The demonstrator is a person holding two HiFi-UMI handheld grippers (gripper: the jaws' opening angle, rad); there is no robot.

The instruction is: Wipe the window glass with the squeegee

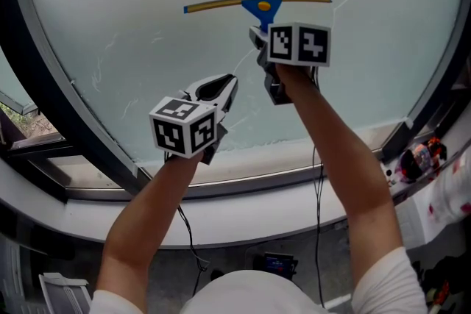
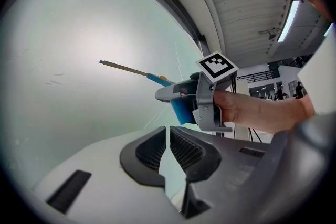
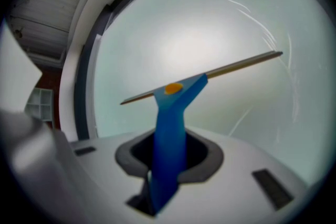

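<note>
The right tongs [image 1: 259, 37] clamp the blue handle of the squeegee [image 1: 262, 8], holding its blade level, high on the window glass [image 1: 132, 18] and probably touching it, ready for a downward pull. The left tongs [image 1: 218, 88] hang lower and nearer, closed on nothing, out of the blade's way.
</note>
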